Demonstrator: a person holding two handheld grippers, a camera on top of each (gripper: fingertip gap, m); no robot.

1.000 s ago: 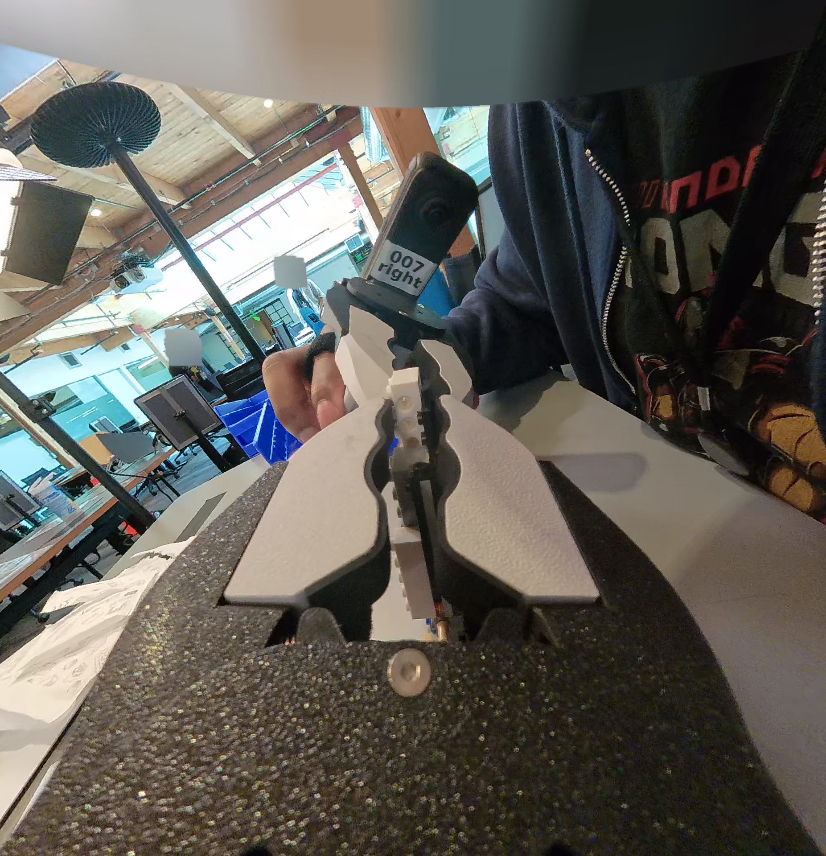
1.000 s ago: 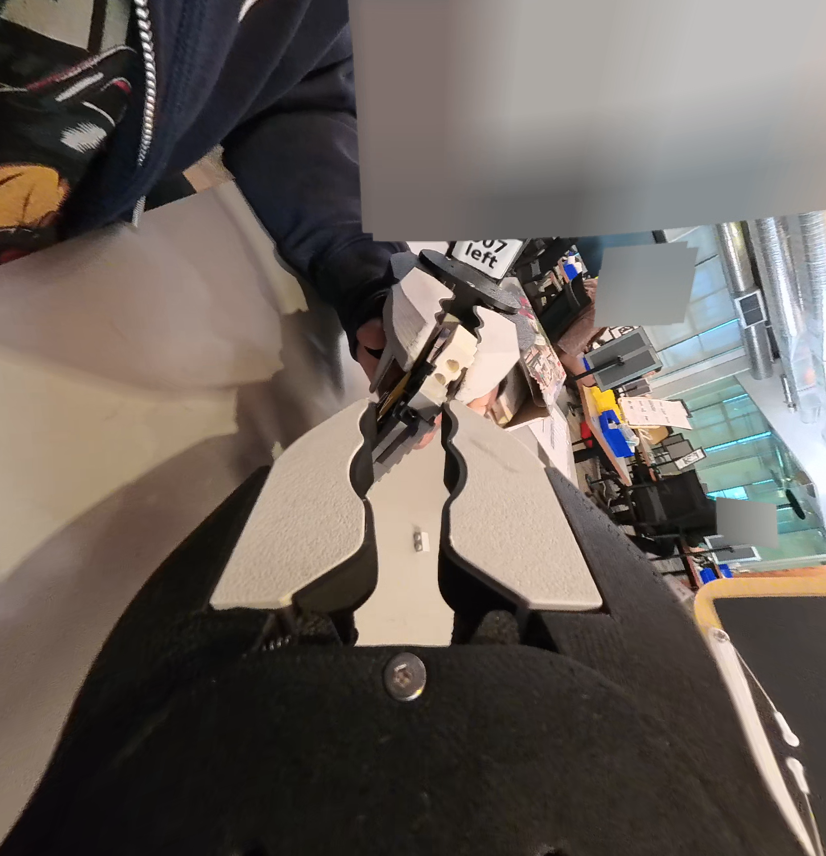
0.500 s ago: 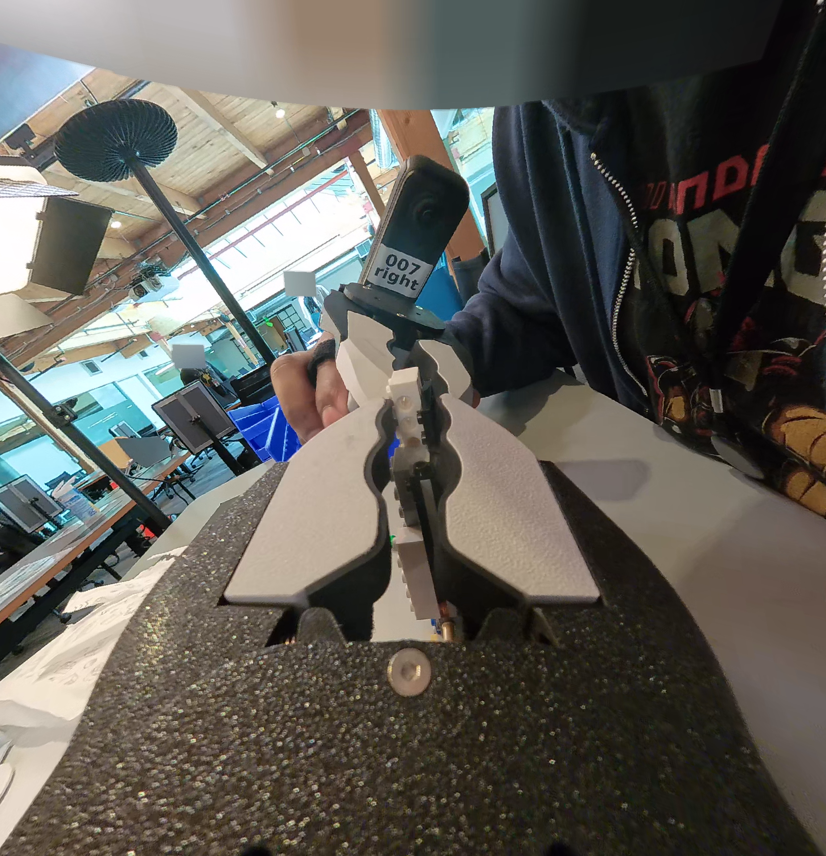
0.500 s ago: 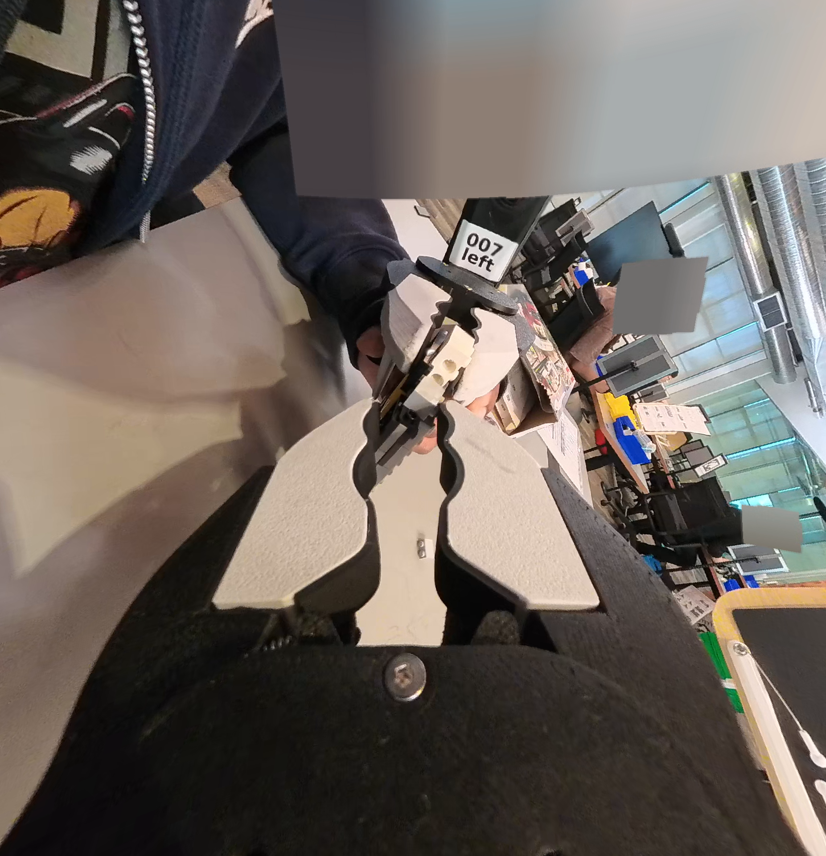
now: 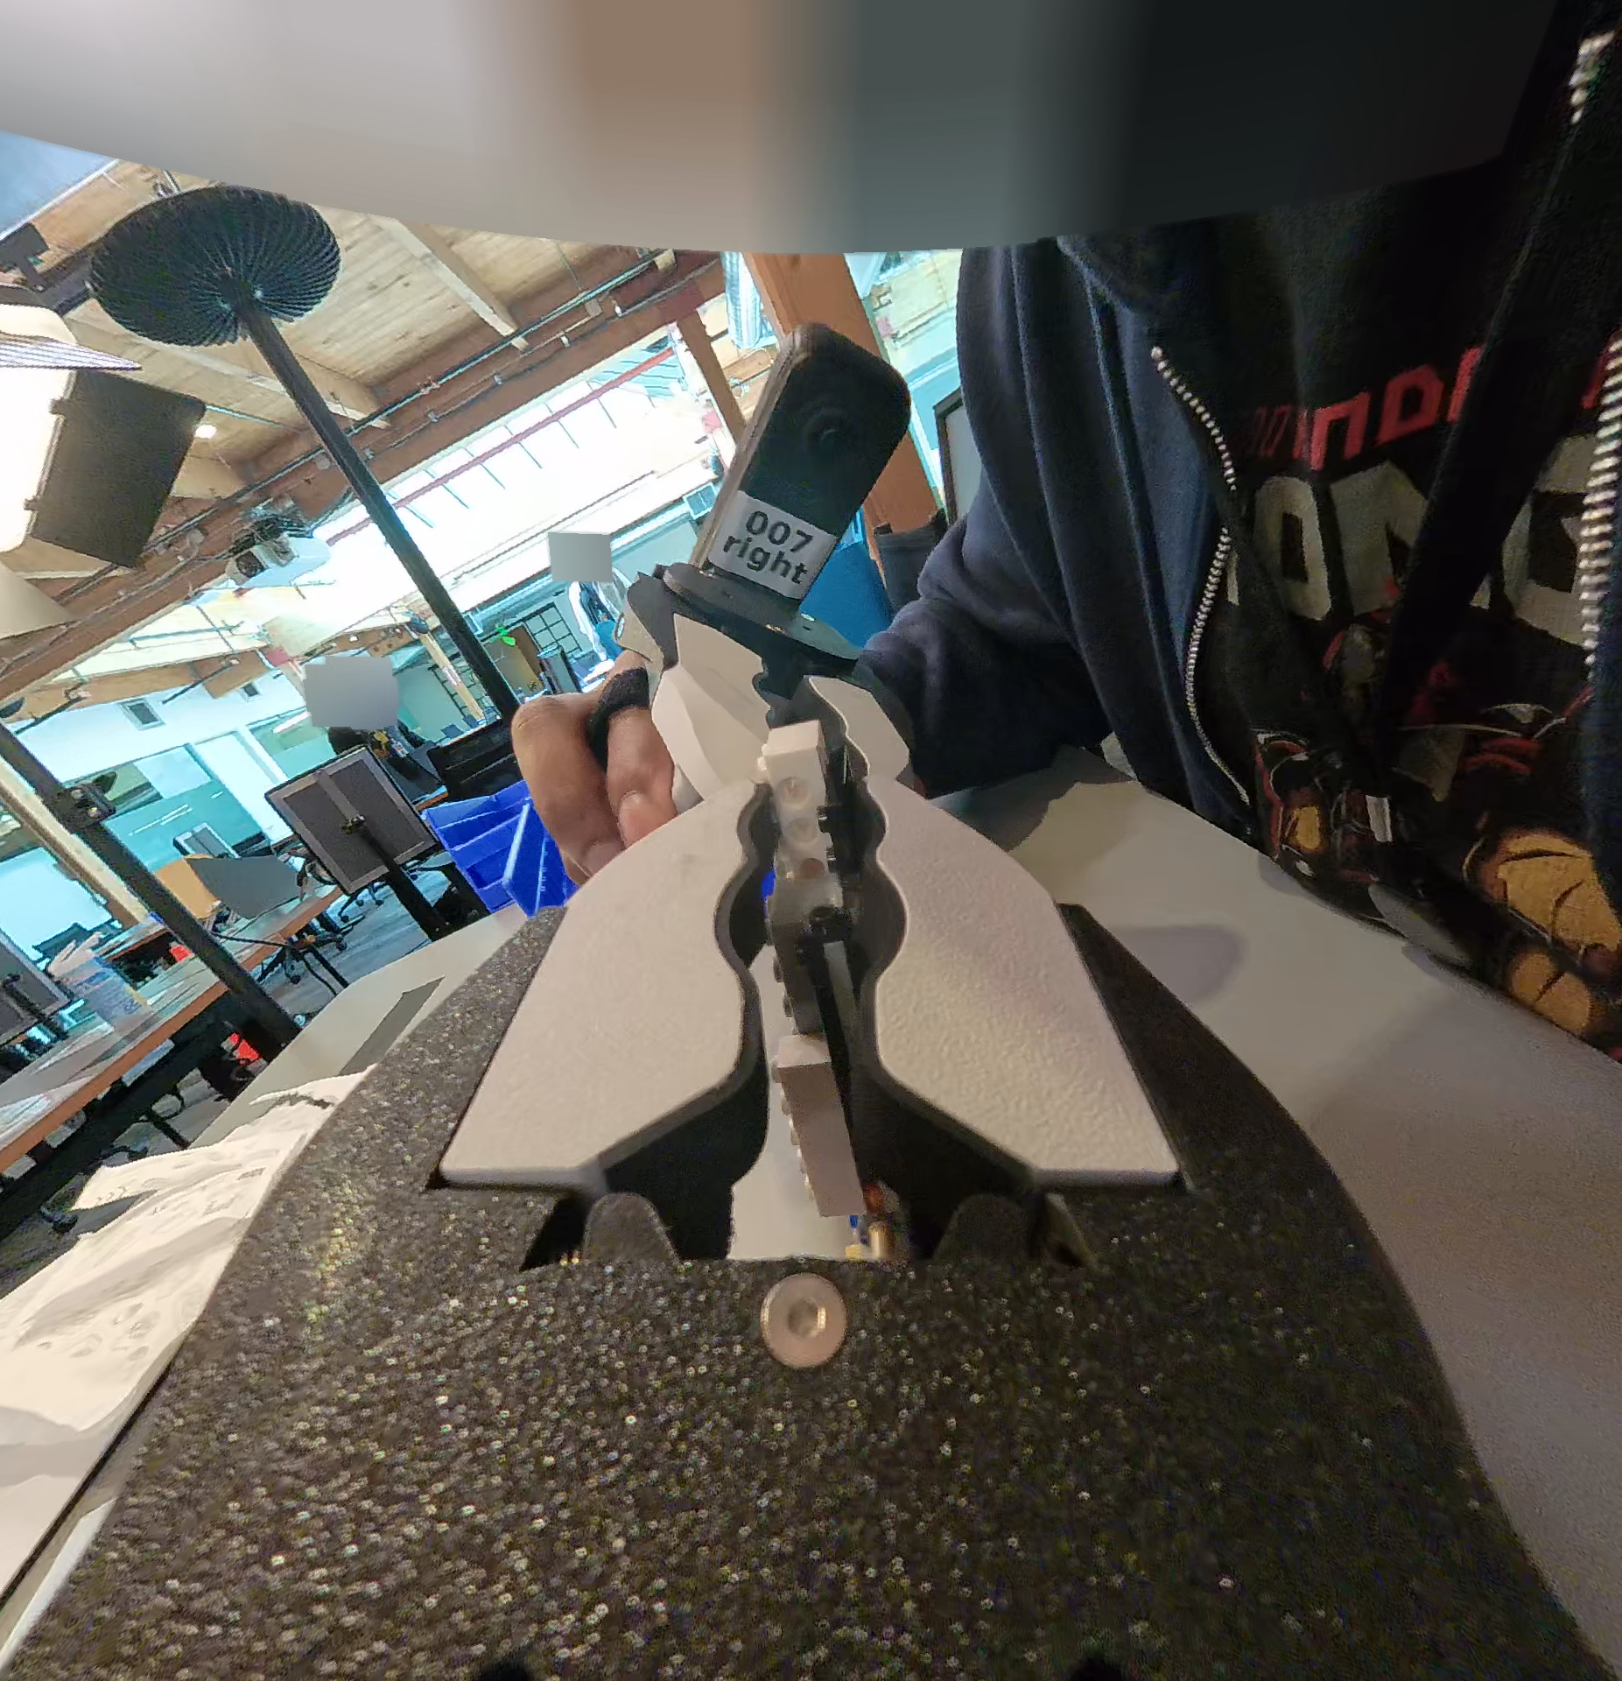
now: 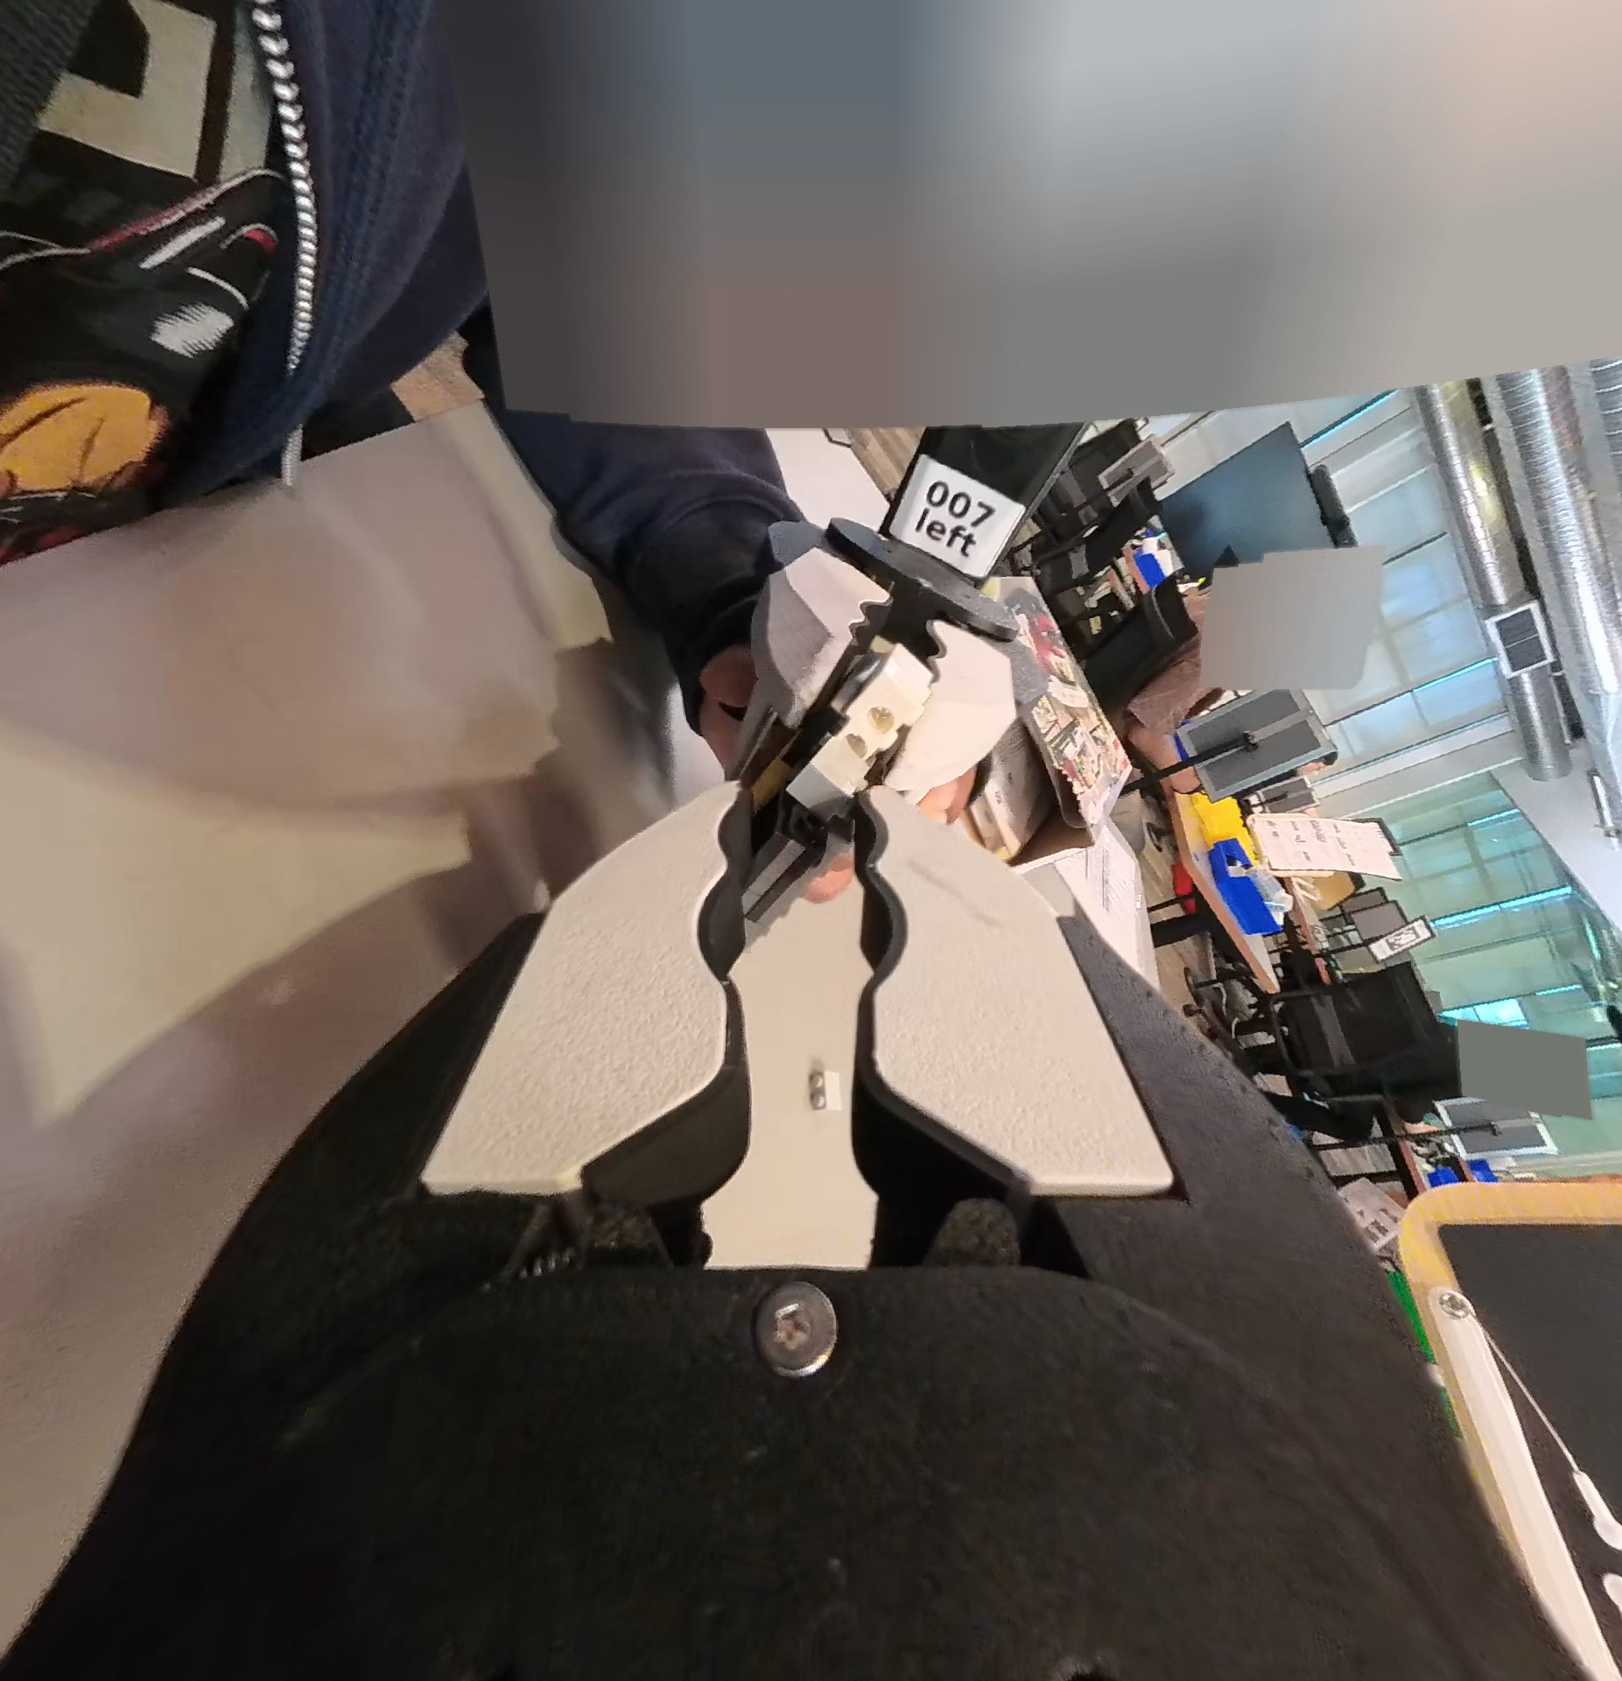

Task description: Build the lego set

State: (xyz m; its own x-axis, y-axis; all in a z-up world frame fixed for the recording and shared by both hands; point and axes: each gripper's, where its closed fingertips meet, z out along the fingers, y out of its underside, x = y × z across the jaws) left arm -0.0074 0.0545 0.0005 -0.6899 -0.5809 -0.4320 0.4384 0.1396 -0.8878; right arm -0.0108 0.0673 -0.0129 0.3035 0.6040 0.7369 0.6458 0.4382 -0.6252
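My left gripper [image 5: 811, 810] is shut on a small brick assembly [image 5: 796, 800] of white, grey and black parts, which runs lengthwise between its fingers and sticks out past the tips. My right gripper [image 5: 780, 719] faces it from the far side, held in a hand. In the right wrist view my right gripper [image 6: 798, 819] has its fingertips closed around the black and grey end of the same assembly [image 6: 866, 728], with both pads against it. The left gripper [image 6: 866, 719] holds the white end there. Both grippers are lifted above the white table [image 5: 1334, 1182].
A person in a navy zip hoodie [image 5: 1243, 546] stands close behind the table. Paper sheets [image 5: 107, 1273] lie at the left, with blue bins [image 5: 489, 846] and a black lamp pole [image 5: 370, 509] beyond. A printed box [image 6: 1062, 728] and a yellow-rimmed black board [image 6: 1562, 1364] sit at the right. My left and right fingertips are right by each other.
My right gripper's fingers have narrowed onto the black end of the assembly. My left gripper has kept its hold; both have tilted slightly.
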